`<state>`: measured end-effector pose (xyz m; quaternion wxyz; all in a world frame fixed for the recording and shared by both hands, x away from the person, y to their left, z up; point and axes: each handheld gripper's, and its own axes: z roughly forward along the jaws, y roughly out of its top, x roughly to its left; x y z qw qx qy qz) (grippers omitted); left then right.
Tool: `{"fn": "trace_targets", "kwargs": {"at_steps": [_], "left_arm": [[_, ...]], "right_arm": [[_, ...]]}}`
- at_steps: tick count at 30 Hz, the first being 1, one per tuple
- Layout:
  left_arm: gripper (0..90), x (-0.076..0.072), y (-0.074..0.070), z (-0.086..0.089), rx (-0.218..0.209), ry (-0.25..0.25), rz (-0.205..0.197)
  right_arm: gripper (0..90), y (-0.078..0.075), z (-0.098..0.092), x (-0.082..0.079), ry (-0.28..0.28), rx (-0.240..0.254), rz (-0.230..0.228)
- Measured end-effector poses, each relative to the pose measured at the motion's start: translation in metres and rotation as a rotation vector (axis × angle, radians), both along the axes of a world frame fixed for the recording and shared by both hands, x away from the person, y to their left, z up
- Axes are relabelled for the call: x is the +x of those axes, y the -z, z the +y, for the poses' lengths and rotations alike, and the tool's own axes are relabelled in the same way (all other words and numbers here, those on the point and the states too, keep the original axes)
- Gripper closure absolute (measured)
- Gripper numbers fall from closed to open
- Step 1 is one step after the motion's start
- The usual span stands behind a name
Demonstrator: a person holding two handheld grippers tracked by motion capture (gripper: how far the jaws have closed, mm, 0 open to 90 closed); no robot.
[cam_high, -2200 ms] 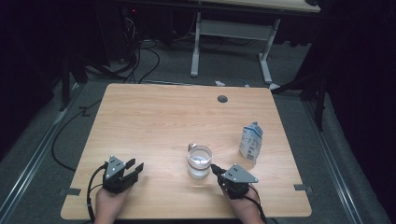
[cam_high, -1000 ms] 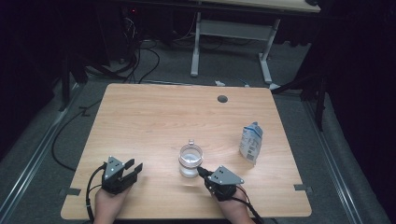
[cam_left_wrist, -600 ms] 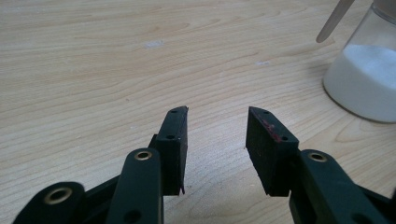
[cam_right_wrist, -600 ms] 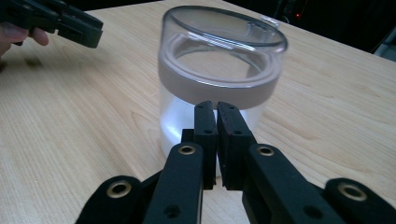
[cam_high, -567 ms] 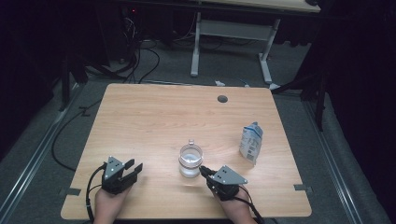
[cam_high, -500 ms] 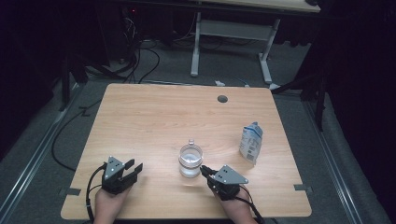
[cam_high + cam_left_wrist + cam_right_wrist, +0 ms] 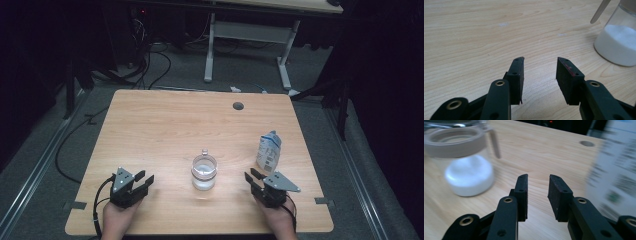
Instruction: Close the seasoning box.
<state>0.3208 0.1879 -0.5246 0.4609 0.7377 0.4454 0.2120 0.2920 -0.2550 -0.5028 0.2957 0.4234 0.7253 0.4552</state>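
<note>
Jar (image 7: 204, 172) of white powder near table (image 7: 165, 125) front edge, centred between both hands, upright, standing free. Pale collar round mouth, small lever-like tab at rim; powder fills lower part only. Carton (image 7: 268, 151), blue and white, stands right of jar, well apart from it.

Right gripper (image 7: 254, 181) near front right, just below carton, apart from jar. Jaws parted, having just been opening; nothing between them, bare wood visible in gap from right gripper view. Blur in that view over jar (image 7: 466, 160) and carton (image 7: 614, 172), so hand probably in motion.

Left gripper (image 7: 142, 181) parked at front left, jaws released, gap empty, pointing roughly toward jar (image 7: 617, 37), seen at upper right of left gripper view.

Risks, as judgement:
- Carton very close to right gripper; careless sweep of open jaws or trailing cable likely to clip and topple it.
- Jar glassy, smooth, round; off-centre pinch could let it twist or slip.
- Rim tab liable to snag a jaw on approach, tipping jar and spilling powder.
- Mouth seemingly uncovered; cannot tell for sure. Any tilt then means powder on table.
</note>
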Motion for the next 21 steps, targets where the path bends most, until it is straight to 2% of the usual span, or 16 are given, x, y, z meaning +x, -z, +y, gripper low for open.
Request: {"fn": "trace_targets", "kwargs": {"at_steps": [2,3,4,6,21], "left_arm": [[58.3,0.000,0.000,0.000,-0.001,0.001,0.000],[58.3,0.000,0.000,-0.001,0.001,0.003,0.000],[58.2,0.001,0.001,-0.003,0.003,0.006,0.000],[58.2,0.001,0.001,-0.004,0.007,0.011,0.002],[58.0,0.001,0.000,-0.004,0.003,0.012,-0.005]], "right_arm": [[68.9,-0.001,-0.015,-0.003,0.039,0.012,0.001],[68.9,-0.001,-0.015,-0.003,0.039,0.012,0.001],[68.6,-0.001,-0.029,-0.006,0.073,0.031,0.003],[68.4,-0.001,-0.035,-0.007,0.082,0.036,0.003],[67.6,0.002,-0.025,-0.005,0.058,0.013,0.006]]}}
